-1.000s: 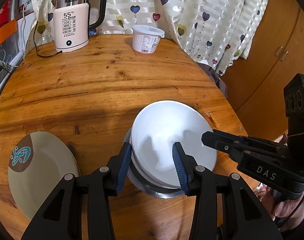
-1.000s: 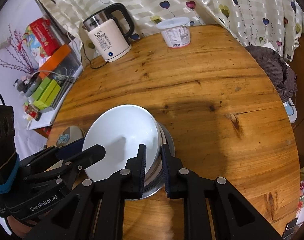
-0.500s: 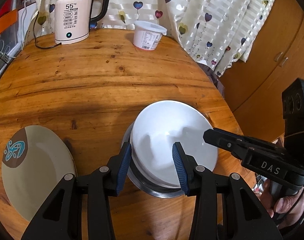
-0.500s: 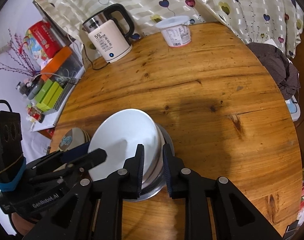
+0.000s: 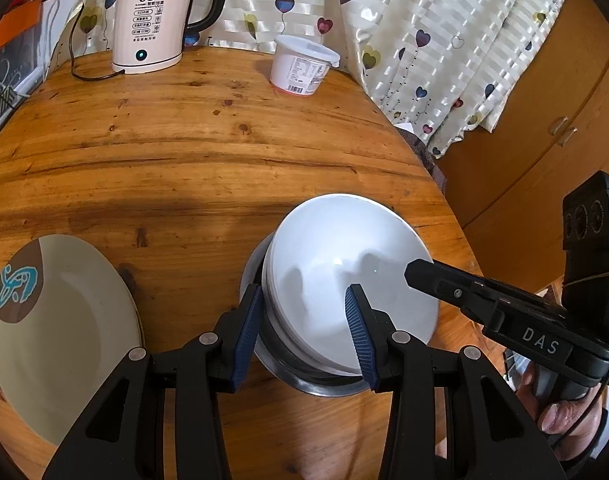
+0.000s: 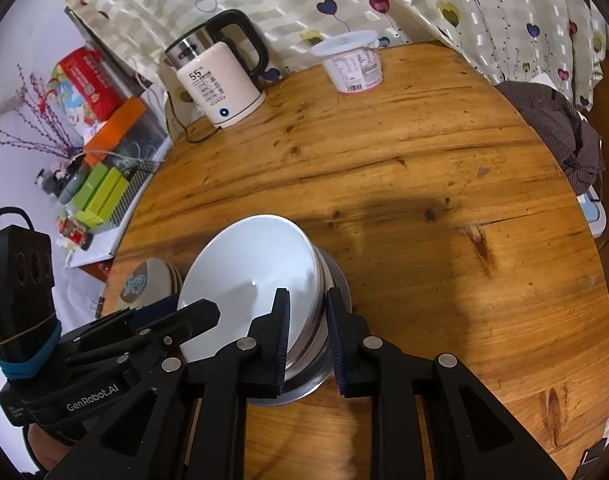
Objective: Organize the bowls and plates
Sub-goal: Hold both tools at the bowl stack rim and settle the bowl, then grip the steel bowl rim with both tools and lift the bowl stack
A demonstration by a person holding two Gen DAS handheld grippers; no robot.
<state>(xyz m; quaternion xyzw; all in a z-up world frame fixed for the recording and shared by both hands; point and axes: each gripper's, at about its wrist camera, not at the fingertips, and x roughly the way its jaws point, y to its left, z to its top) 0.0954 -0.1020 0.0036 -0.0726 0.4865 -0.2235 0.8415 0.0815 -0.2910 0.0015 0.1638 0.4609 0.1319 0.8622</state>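
On worktop [image 5: 184, 168], white bowl [image 5: 344, 272] now sits lower in steel bowl [image 5: 316, 380]; right tool [image 6: 306, 336] clamps both rims, left tool [image 5: 302, 332] released: nesting nearly done

Round wood table [image 5: 184, 152], kettle [image 5: 152, 28], tub [image 5: 302, 66], plate [image 5: 52, 320], steel bowl [image 5: 304, 378]

My round wooden bench [image 5: 184, 152] fills the room's middle. Heart-print curtains [image 5: 424, 40] hang along its far side, and a wooden cabinet [image 5: 544, 132] stands at my right.
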